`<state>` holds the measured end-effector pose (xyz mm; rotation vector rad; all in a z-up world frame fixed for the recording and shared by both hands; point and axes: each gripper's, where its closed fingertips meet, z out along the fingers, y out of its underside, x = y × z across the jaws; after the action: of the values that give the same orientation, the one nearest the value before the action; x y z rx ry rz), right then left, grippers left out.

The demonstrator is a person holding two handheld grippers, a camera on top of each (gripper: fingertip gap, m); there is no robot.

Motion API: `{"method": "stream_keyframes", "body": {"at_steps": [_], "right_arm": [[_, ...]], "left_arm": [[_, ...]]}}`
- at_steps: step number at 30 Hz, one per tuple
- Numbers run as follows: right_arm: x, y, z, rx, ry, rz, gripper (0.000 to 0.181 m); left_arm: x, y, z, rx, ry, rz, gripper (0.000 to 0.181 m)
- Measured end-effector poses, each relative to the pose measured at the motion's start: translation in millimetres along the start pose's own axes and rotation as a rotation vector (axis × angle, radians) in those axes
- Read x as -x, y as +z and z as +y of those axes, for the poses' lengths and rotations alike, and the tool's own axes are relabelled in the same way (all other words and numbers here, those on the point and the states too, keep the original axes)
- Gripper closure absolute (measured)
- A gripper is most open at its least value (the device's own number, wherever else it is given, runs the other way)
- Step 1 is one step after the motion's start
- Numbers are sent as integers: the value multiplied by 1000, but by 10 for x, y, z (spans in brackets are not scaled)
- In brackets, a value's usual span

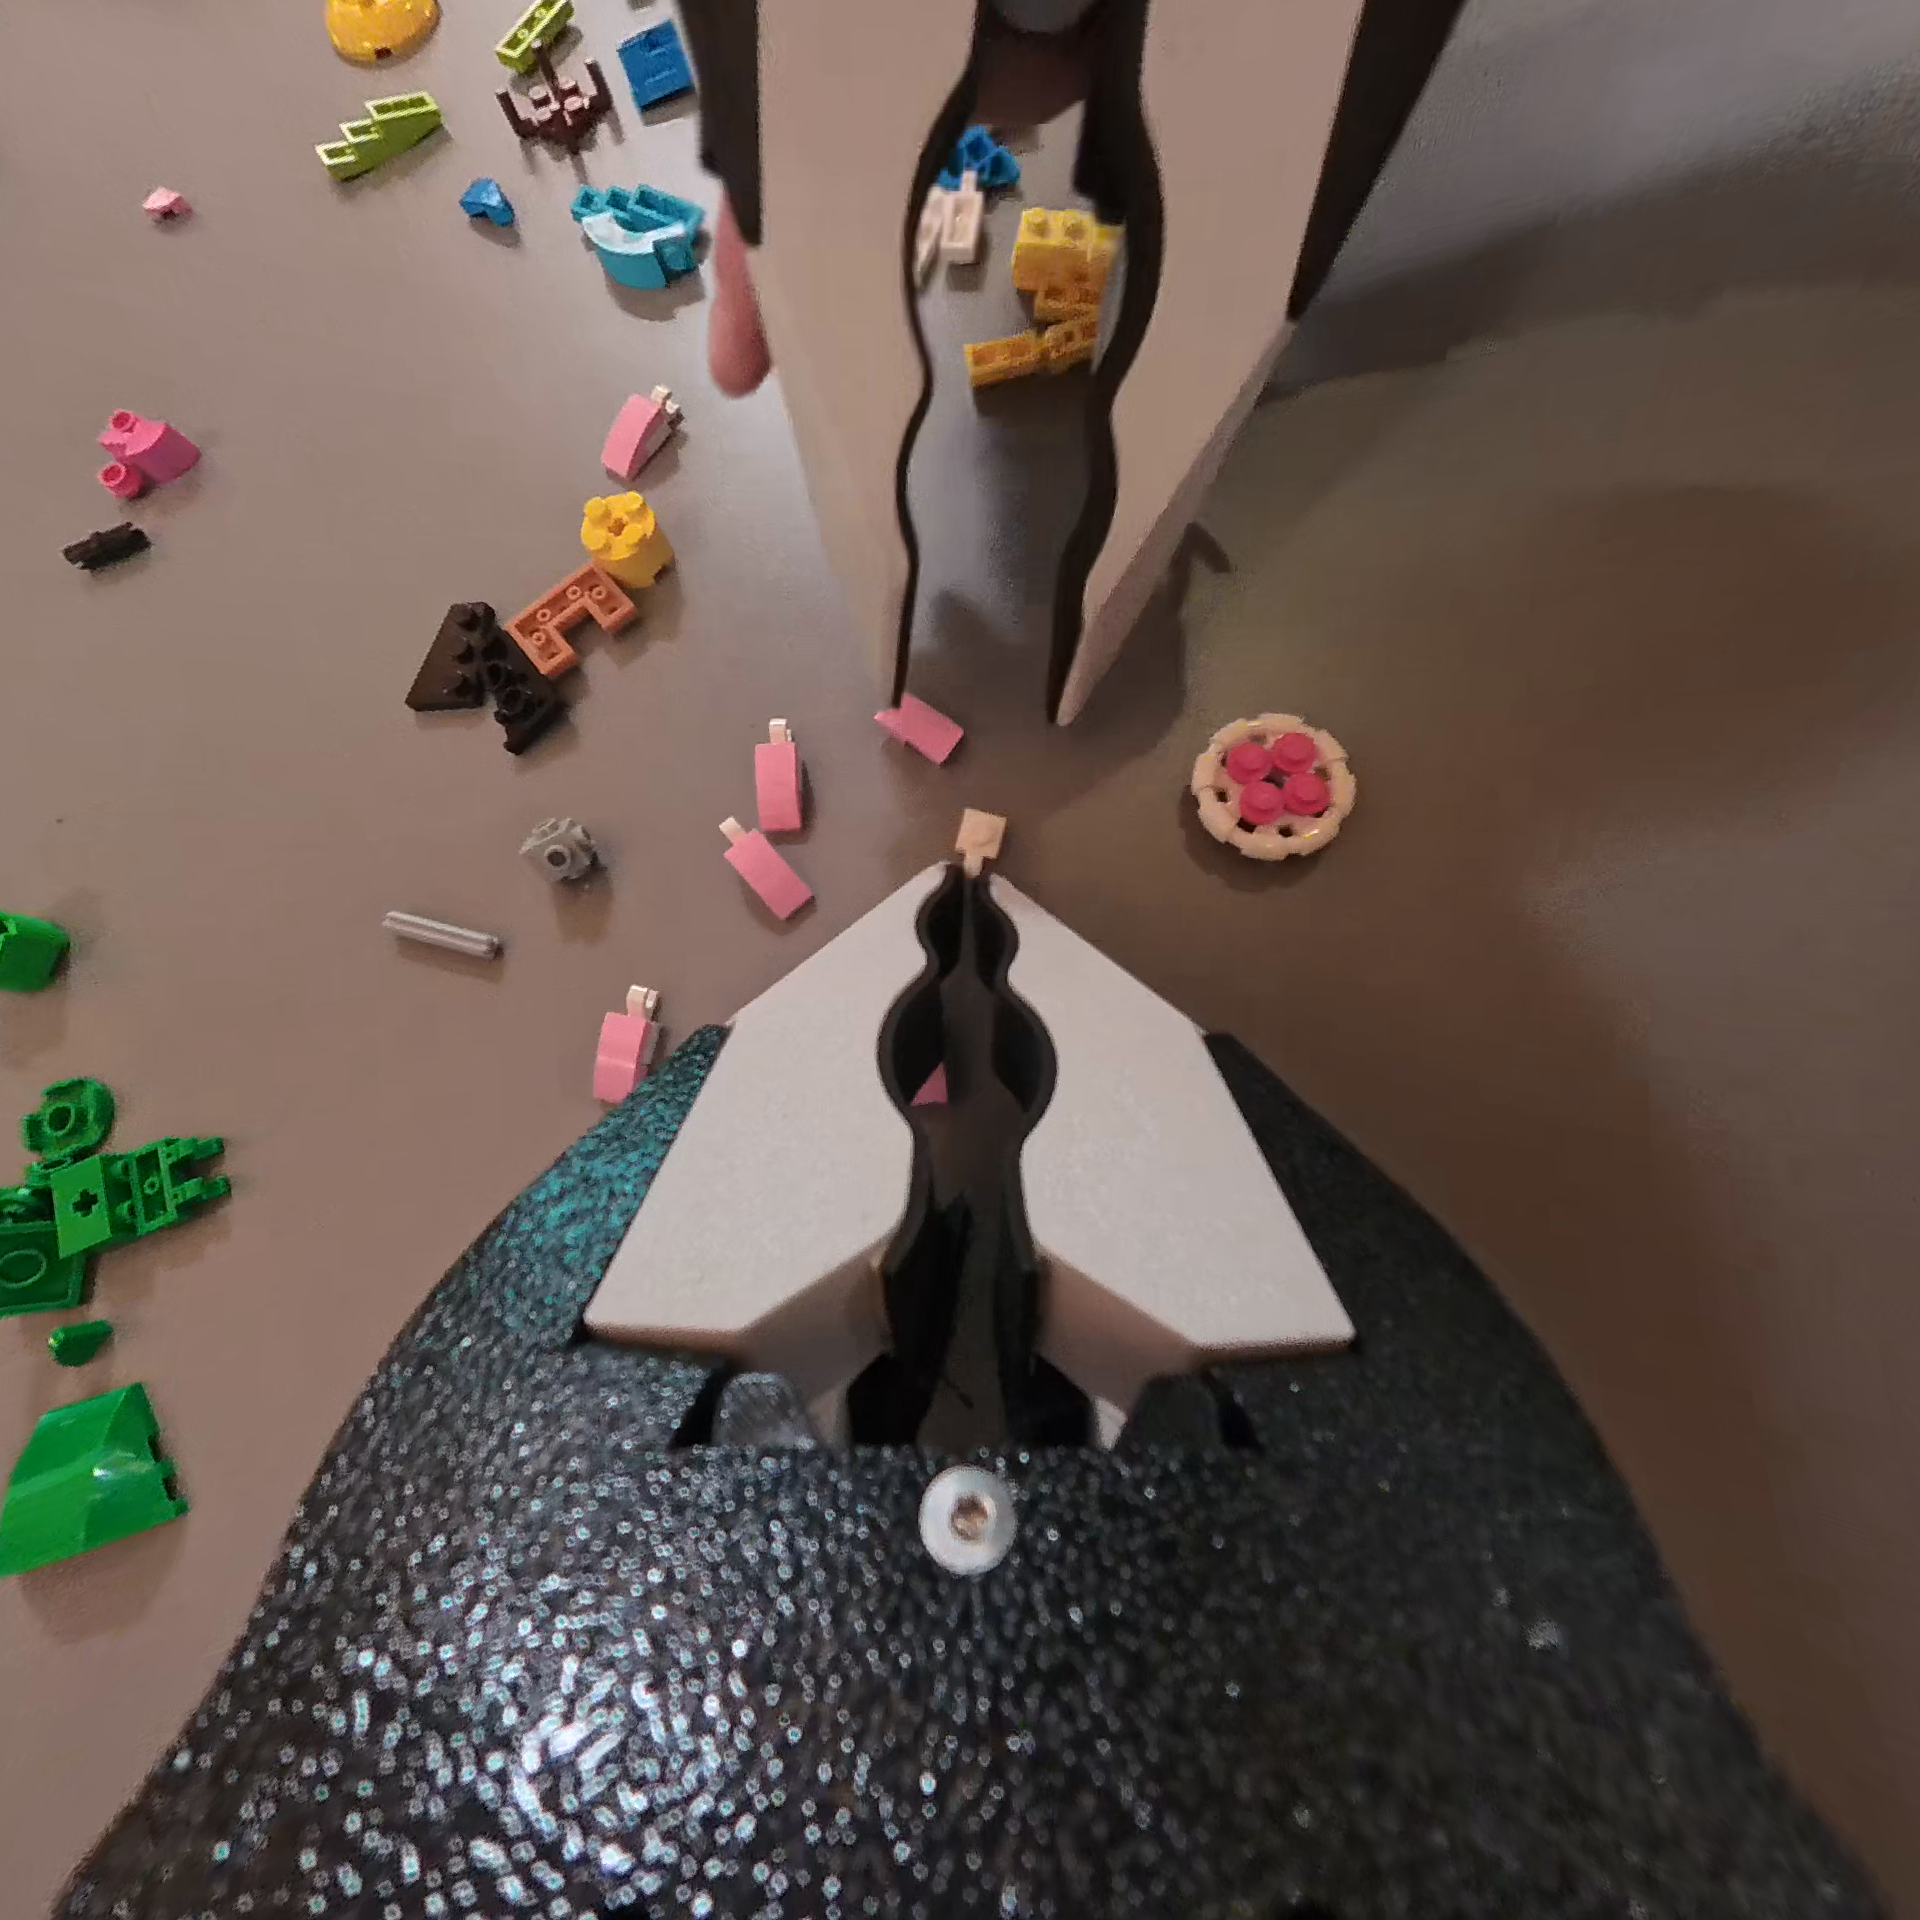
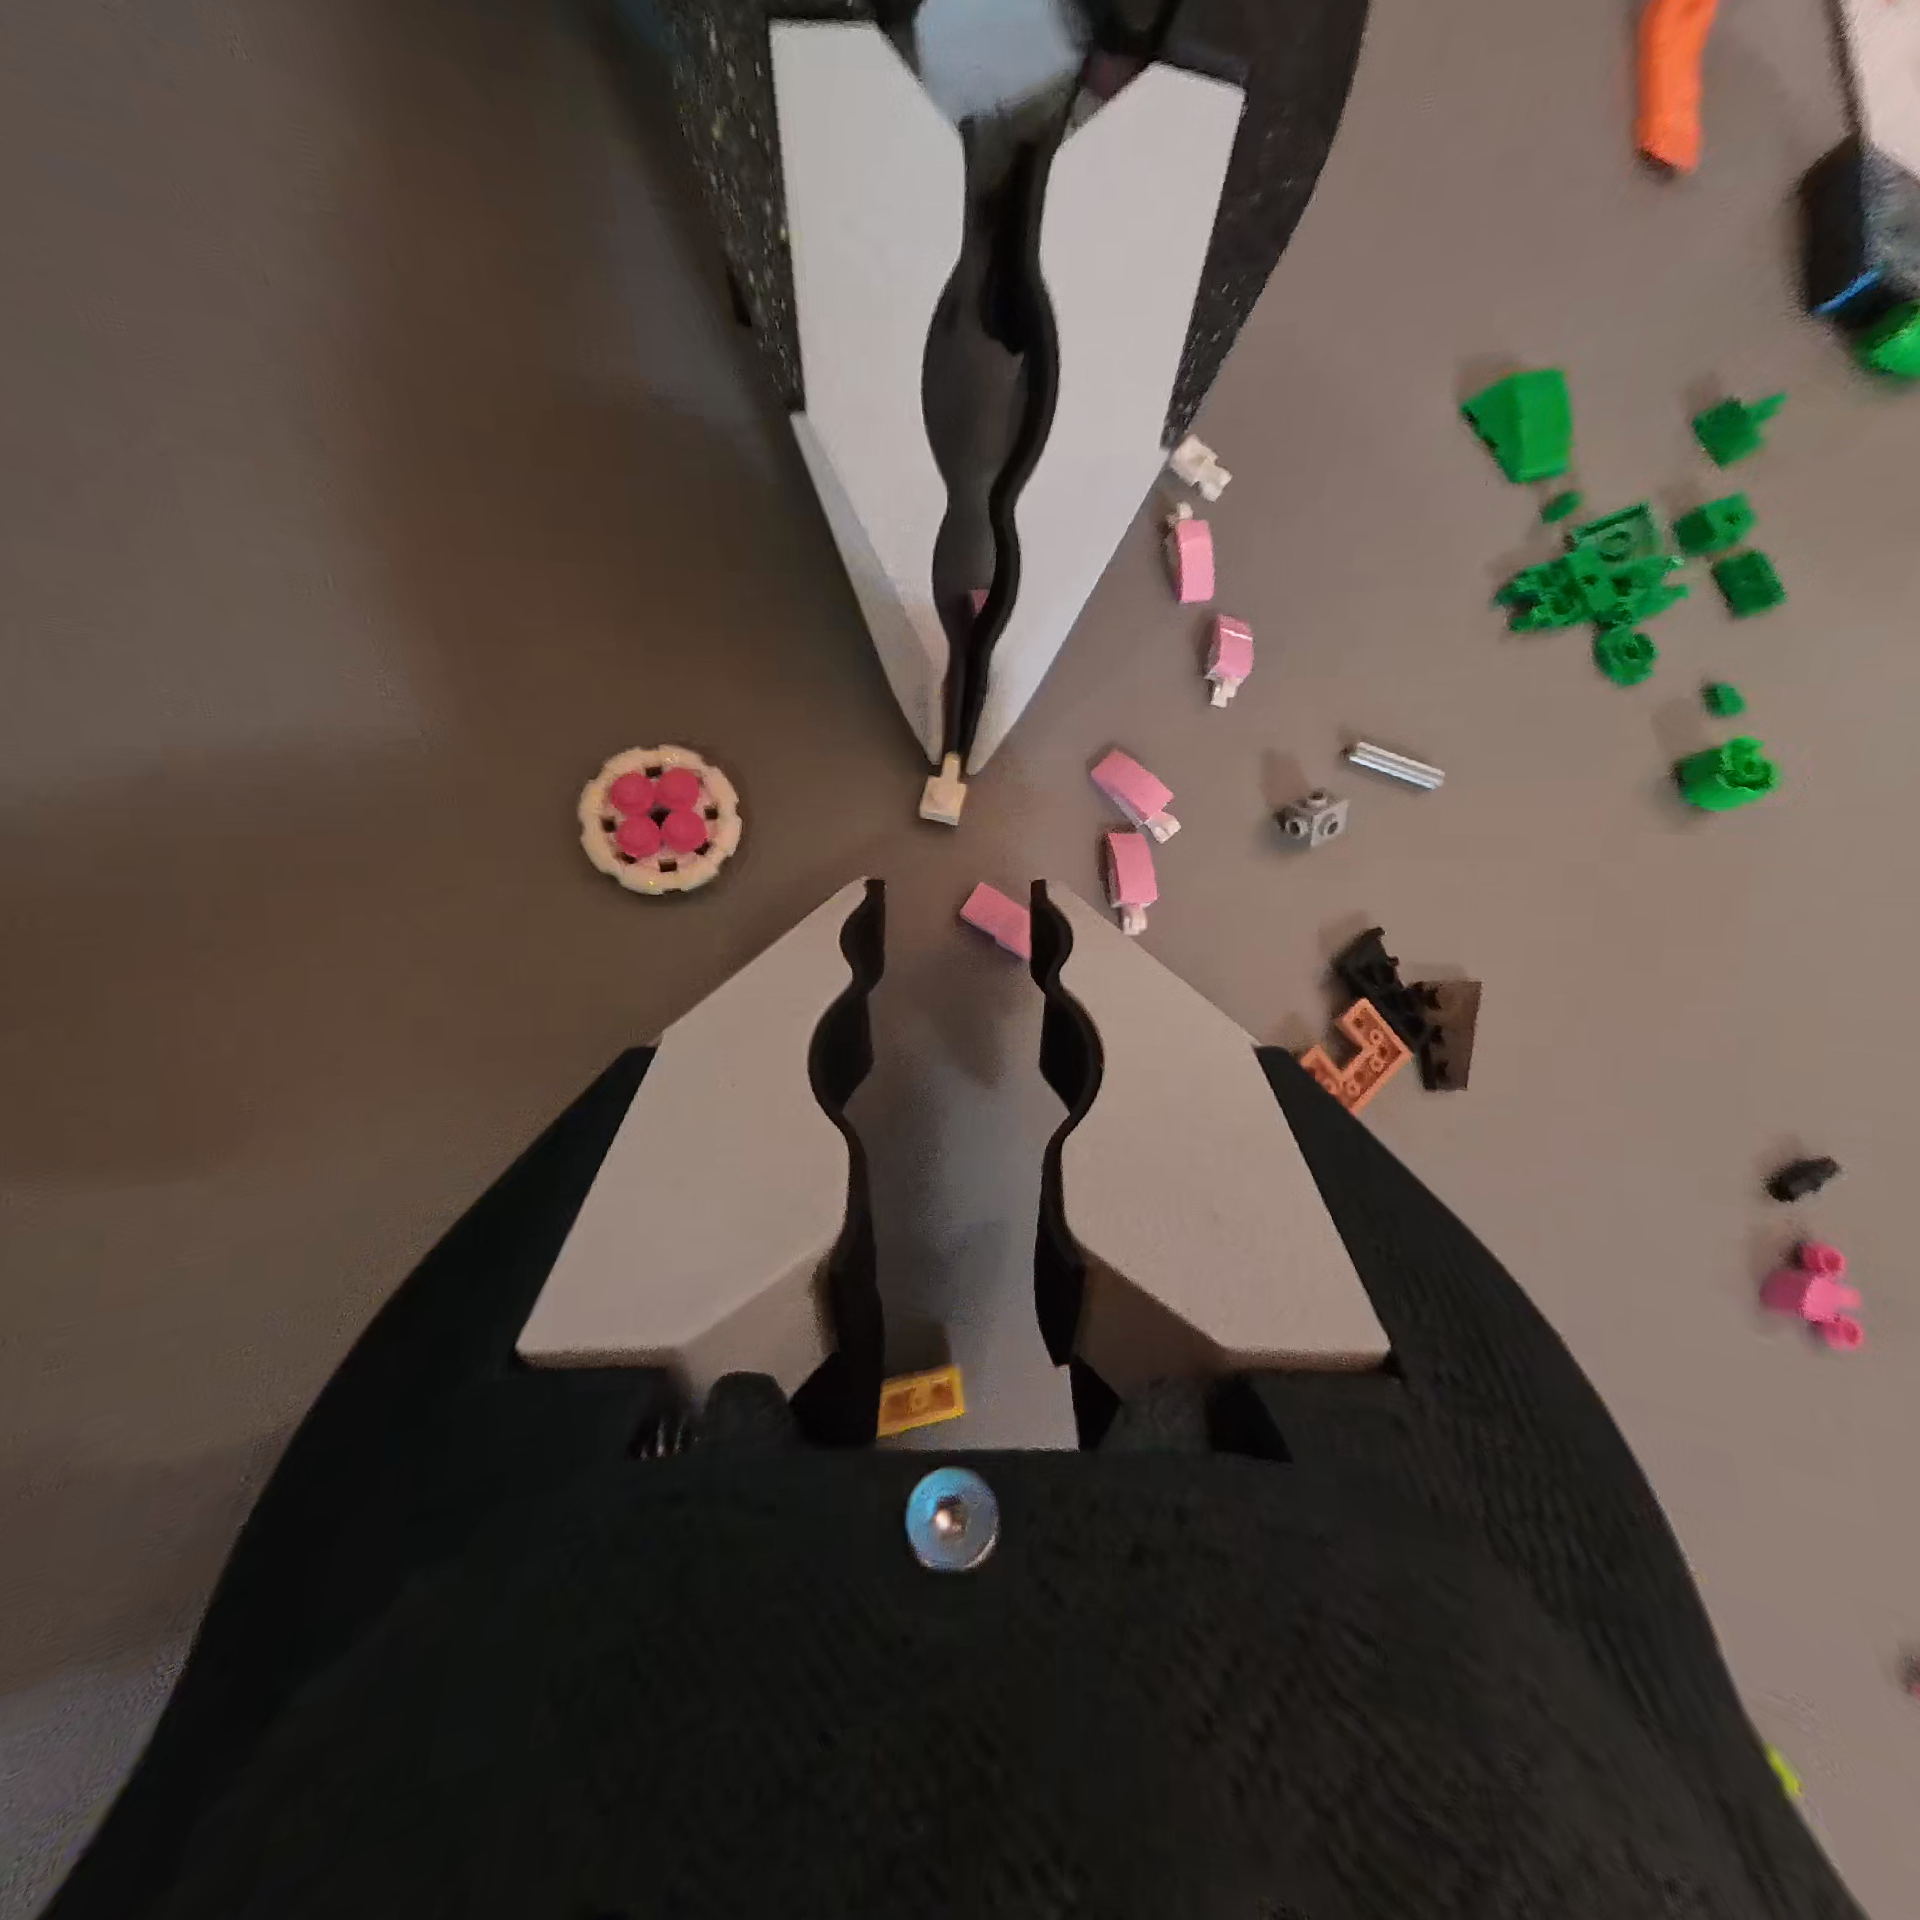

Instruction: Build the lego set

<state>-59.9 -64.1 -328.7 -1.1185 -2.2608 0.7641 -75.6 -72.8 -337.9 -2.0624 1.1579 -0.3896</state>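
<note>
Lego pieces [image 1: 613,613] scattered unlabelled, left gripper [image 1: 971,868] pinching white clip piece [image 1: 979,834]

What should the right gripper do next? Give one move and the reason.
Probably close the right gripper on the pink piece: its jaws are open with the piece between the fingertips, while the left gripper pinches the white clip.
</note>
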Motion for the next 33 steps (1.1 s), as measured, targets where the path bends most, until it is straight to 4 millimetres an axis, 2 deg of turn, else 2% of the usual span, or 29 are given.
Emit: {"method": "stream_keyframes", "body": {"at_steps": [4,7,11,18,25,33], "right_arm": [[-23,66,41,52,-5,-90,150],[-77,50,94,97,19,-88,164],[-57,26,124,112,148,-74,174],[-10,59,-58,31,285,-4,174],[16,125,-47,165,232,29,174],[18,151,-38,215,244,18,174]], "left_arm": [[-6,-2,2,-1,9,3,181],[-6,-2,3,2,2,3,181],[-6,-2,3,4,-1,-1,181],[6,9,-5,26,-23,-30,181],[13,18,-13,54,-21,-58,181],[12,17,-15,64,-6,-65,181]]}}
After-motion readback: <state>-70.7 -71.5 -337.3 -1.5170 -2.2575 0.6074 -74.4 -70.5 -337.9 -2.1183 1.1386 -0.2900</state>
